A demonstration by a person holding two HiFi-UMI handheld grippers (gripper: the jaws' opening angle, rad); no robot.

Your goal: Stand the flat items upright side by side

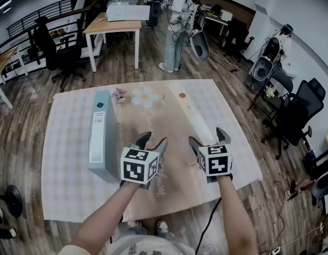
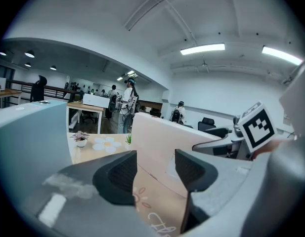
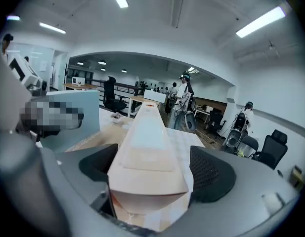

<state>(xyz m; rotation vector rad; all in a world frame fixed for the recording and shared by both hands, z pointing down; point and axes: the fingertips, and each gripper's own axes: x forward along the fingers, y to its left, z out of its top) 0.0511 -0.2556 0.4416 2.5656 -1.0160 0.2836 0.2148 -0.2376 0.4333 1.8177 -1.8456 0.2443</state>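
Right tongs (image 3: pixel 151 168) stand wide, with the cream folder (image 3: pixel 147 132) upright between them and the pads not clamping it. Left tongs (image 2: pixel 154 172) are wide and empty. Blue folder (image 1: pixel 102 132) stands upright on the mat (image 1: pixel 68 158), at 9 o'clock of the cream folder, well apart.

The blue binder (image 1: pixel 100 134) is showing smooth matt plastic; the cream binder (image 1: pixel 191 113) is looking matt, papery; the wooden floor (image 1: pixel 148 62) is gleaming faintly

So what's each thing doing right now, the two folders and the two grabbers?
blue binder: standing upright on its long edge, spine up.
pink binder: upright too, apart from the blue one.
left gripper: open, empty.
right gripper: open, pink binder between its jaws.
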